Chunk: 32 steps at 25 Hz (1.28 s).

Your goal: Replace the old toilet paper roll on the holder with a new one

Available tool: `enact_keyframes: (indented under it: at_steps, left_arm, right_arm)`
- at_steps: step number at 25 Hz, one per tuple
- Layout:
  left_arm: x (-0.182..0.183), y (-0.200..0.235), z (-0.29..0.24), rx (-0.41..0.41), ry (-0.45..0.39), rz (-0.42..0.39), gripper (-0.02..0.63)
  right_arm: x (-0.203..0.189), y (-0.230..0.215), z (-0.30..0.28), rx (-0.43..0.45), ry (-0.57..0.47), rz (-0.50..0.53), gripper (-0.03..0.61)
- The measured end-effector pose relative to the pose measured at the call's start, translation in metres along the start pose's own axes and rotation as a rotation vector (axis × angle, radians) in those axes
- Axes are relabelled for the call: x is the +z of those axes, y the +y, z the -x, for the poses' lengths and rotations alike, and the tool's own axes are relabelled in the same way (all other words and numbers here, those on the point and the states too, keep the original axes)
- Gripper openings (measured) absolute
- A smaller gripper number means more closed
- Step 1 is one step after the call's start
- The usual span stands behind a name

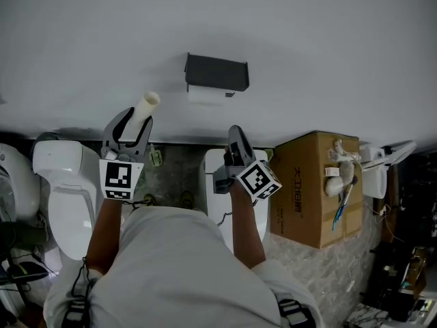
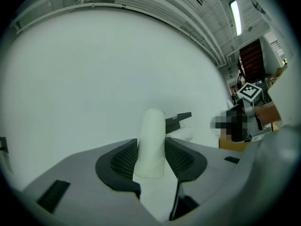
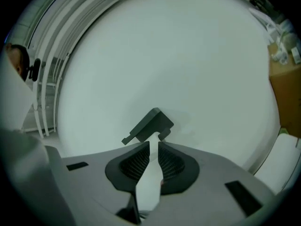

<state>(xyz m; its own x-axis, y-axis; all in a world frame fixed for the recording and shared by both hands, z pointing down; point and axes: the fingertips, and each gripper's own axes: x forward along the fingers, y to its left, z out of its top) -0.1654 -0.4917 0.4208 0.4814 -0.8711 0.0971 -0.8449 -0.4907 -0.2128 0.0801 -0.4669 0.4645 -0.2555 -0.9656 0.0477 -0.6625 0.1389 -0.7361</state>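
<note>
Clamping the pale cardboard toilet-roll tube (image 2: 151, 142), its long axis running out along the jaws, your left gripper (image 1: 134, 126) sits down-left of the dark grey wall holder (image 1: 216, 72). Your right gripper (image 1: 235, 132), narrowed to an empty slit, points straight at it from closer.

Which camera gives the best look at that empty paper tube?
The left gripper view: the empty tube stands close up, clamped between the left gripper's jaws. The head view shows it small, poking above that gripper. The right gripper view misses it.
</note>
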Motion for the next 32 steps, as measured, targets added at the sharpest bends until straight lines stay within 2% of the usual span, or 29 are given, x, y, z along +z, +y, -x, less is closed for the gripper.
enact_keyframes:
  at_steps: [5, 8, 13, 21, 28, 32]
  left_arm:
    - [0.007, -0.005, -0.007, -0.028, -0.023, 0.021, 0.204]
    - [0.009, -0.008, -0.011, -0.038, -0.032, 0.024, 0.204]
    - [0.011, -0.003, -0.012, -0.03, -0.039, 0.029, 0.204]
    - [0.024, 0.011, -0.008, -0.018, -0.076, 0.089, 0.204]
    - [0.03, 0.024, -0.002, 0.006, -0.098, 0.095, 0.204]
    - [0.032, 0.033, 0.004, 0.02, -0.104, 0.127, 0.204]
  right_arm:
    - [0.014, 0.011, 0.004, -0.022, -0.006, 0.181, 0.017]
    - [0.021, 0.014, 0.008, -0.05, -0.015, 0.252, -0.009]
    - [0.026, 0.012, 0.015, -0.083, -0.015, 0.357, -0.009]
    - [0.03, 0.022, 0.018, -0.081, -0.023, 0.447, -0.009]
    - [0.036, 0.023, 0.02, -0.082, -0.05, 0.475, -0.009]
    - [0.04, 0.028, 0.023, -0.066, -0.063, 0.488, -0.009]
